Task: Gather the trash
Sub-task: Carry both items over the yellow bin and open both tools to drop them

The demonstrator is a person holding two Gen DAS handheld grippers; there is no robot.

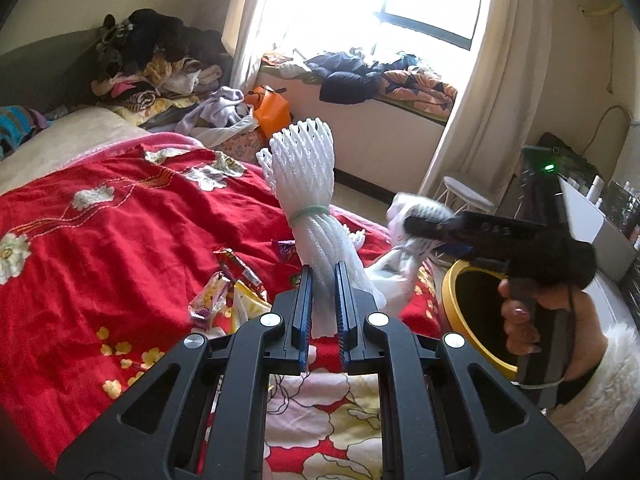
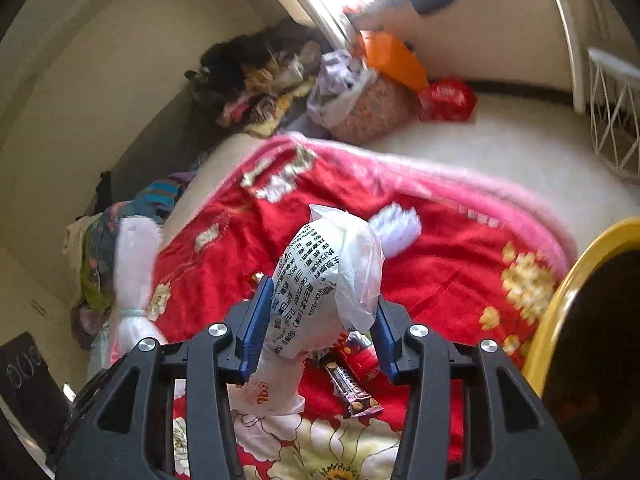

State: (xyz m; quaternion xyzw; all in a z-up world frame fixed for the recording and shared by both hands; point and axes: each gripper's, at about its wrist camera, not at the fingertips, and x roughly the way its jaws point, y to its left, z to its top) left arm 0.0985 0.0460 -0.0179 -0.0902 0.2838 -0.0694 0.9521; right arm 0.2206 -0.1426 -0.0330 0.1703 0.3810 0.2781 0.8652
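1. Between the 2 blue pads of the left gripper (image 1: 324, 300), a bundle of white foam net (image 1: 308, 196) is pinched; the jaws are pressed almost together on its lower part, and the bundle stands up from them, tied at the middle with a pale green band (image 1: 310, 213).
2. Below and left of this gripper, several snack wrappers (image 1: 224, 292) lie on the red blanket (image 1: 120, 216) with flower pattern.
3. To the right of the left gripper, the right gripper (image 2: 318, 320) is seen from the side, with a hand (image 1: 520, 320) on its grip.
4. Between the pads of the right gripper there is a crumpled white plastic bag (image 2: 324, 280) with black printed text. The jaws are partly spread; the left pad touches the bag, the right pad seems to touch it at the edge, but I cannot tell how firmly.
5. Under the right gripper, a brown snack bar wrapper (image 2: 352, 388) and a red wrapper (image 2: 364, 356) lie on the blanket.
6. To the right of both grippers stands a round bin (image 2: 560, 300) with yellow rim. Its inside is dark, and I cannot tell what is in it.
7. Far ahead of the right gripper, a patterned basket (image 2: 376, 112) beside the bed holds pale clothes, with an orange bag (image 2: 394, 58) at it.
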